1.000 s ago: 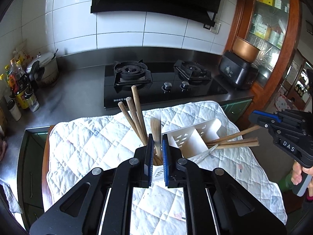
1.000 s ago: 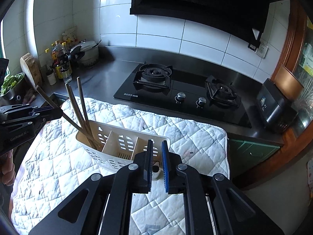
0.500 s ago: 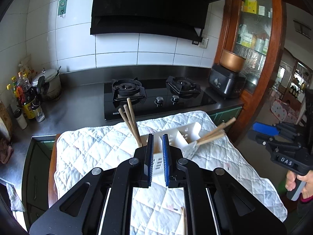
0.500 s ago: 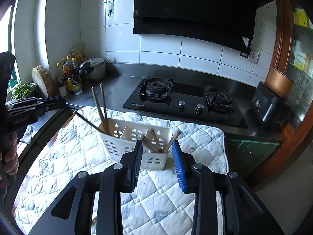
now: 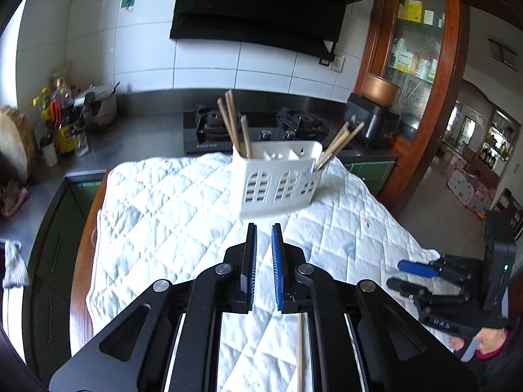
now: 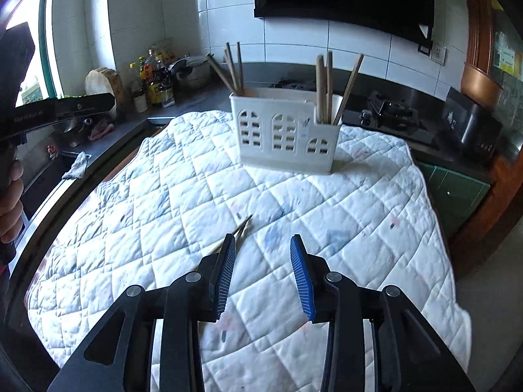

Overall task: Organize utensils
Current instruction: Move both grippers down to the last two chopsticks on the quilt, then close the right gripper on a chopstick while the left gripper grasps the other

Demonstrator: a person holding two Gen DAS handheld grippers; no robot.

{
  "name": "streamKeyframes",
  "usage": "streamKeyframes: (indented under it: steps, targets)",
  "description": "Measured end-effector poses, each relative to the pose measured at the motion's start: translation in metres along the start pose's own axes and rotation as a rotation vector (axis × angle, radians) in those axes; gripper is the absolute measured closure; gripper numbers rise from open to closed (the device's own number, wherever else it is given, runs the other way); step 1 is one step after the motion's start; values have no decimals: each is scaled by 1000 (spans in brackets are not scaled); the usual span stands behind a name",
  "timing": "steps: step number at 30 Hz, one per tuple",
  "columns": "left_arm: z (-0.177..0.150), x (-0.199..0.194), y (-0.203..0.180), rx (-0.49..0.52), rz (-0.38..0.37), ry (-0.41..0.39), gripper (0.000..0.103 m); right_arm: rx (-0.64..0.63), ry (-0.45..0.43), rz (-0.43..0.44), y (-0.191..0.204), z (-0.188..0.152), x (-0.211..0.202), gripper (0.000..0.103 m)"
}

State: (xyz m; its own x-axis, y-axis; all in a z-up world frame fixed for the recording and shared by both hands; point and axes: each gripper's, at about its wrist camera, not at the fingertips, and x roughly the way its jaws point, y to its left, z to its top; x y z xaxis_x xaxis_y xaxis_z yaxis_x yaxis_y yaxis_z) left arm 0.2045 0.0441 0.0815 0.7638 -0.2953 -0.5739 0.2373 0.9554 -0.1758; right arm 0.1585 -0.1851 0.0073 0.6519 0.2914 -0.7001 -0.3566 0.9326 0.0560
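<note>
Kitchen, white-tiled wall, black hood over a gas stove [image 5: 258,129]. Counter [image 5: 130,137] of dark steel; in front of it a surface under a white quilted cloth [image 6: 294,215].

Caddy [image 6: 284,130]: white plastic, windowed sides, upright on the cloth's far part, near the stove. Chopsticks [image 6: 233,68] stand in its left end compartment; a second bunch [image 6: 327,88] stands in the right end compartment, leaning outward. Middle compartment: contents not visible.

Loose chopsticks [image 6: 240,228]: a pair lying flat on the cloth, well short of the caddy, tips just beside the right gripper's left finger. One stick [image 5: 299,349] shows under the left gripper.

Left gripper [image 5: 264,248]: above the cloth, fingers nearly together with a narrow gap, nothing between them.

Right gripper [image 6: 261,254]: above the cloth, fingers spread wide, empty.

Background: bottles [image 5: 62,121] and a pot [image 5: 98,107] at the counter's left end; black appliance [image 5: 372,124] at the right; wooden glass-front cabinet [image 5: 415,39].
</note>
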Motion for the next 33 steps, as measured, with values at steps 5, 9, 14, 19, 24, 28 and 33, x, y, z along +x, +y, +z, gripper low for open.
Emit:
streamKeyframes:
  steps: [5,9,14,19,24,28,33]
  targets:
    - [-40,-8,19,-68,18,7,62,31,30,21,26,-41,10,69]
    - [-64,-11,34,-116,35,25,62,43,51,30,44,-63,23,70]
    - [-89,-15,47,-147,80,41,62,87,78,47,56,-76,39,77]
    - [-106,-15,48,-156,100,59,62,124,94,20,57,-85,52,83]
    - [-120,-5,45,-168,97,88,62,146,110,8,57,-88,61,84]
    - [-132,4,37,-159,73,113,62,128,102,-34,60,-89,62,89]
    - [-147,20,15,-117,24,167,64,143,100,-39,57,-90,61,94]
